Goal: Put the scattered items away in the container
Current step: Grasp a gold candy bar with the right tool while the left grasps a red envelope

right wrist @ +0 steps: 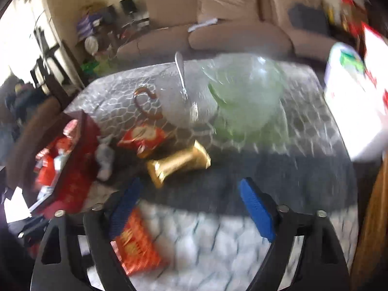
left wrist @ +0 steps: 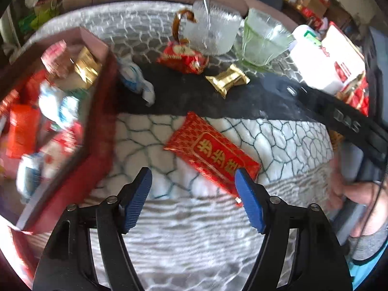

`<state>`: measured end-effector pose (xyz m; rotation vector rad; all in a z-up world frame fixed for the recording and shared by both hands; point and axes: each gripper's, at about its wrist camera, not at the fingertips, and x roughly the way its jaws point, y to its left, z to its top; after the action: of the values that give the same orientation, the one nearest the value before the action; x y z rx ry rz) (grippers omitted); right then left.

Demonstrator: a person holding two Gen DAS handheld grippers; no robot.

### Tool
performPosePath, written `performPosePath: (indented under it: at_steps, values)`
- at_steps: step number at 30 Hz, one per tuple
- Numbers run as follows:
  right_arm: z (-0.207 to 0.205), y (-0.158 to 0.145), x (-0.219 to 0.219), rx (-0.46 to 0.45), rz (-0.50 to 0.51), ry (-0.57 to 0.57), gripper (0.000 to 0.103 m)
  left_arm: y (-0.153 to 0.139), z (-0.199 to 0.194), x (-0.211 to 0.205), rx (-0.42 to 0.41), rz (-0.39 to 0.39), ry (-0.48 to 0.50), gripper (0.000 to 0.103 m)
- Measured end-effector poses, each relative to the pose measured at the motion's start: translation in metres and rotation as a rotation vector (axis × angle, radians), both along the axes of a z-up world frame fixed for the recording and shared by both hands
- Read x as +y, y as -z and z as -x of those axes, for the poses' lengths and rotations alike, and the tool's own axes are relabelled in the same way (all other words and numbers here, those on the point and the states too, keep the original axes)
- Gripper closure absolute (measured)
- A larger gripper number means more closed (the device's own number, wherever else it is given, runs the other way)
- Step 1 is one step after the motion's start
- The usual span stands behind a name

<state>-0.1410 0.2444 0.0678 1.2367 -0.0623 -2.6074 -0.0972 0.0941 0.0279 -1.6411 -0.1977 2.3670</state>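
A red box point(left wrist: 101, 131) at the left holds several snack packets. On the table lie a long red packet point(left wrist: 211, 152), a gold packet point(left wrist: 228, 78), a crumpled red packet point(left wrist: 183, 58) and a blue-and-white packet point(left wrist: 135, 78) against the box's wall. My left gripper point(left wrist: 194, 194) is open over the cloth, its right pad beside the long red packet's near end, nothing between the jaws. In the right wrist view the right gripper point(right wrist: 191, 206) is open and empty, the gold packet point(right wrist: 179, 163) just beyond its left pad and the long red packet point(right wrist: 138, 245) under its left finger.
A clear glass mug point(left wrist: 211, 34) with a spoon and a green glass bowl point(left wrist: 262, 41) stand at the back. A white carton point(left wrist: 325, 58) is at the right, with the right tool's black body point(left wrist: 351, 123) and a hand point(left wrist: 359, 196) nearby. A sofa point(right wrist: 230, 24) lies beyond the table.
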Motion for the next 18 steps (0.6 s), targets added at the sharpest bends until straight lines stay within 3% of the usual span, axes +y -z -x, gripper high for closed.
performPosePath:
  at_steps: [5,10,12,14,18]
  values:
    - [0.044,0.036,-0.018,-0.064,-0.077,-0.040,0.016,0.014,0.006,0.006,-0.012,-0.029,-0.043,0.028]
    - [0.057,0.055,-0.029,-0.076,-0.062,-0.097,0.011,0.015,0.010,0.007,0.003,-0.037,-0.045,0.023]
    - [0.053,0.056,-0.034,-0.040,-0.102,-0.126,0.020,0.015,0.013,0.009,0.006,-0.039,-0.055,0.021]
    - [0.050,0.052,-0.030,-0.021,-0.074,-0.137,0.067,0.016,0.015,0.011,0.007,-0.040,-0.070,0.017]
    - [0.052,0.049,-0.013,-0.058,-0.002,-0.124,0.070,0.016,0.018,0.020,0.003,-0.017,-0.107,0.014]
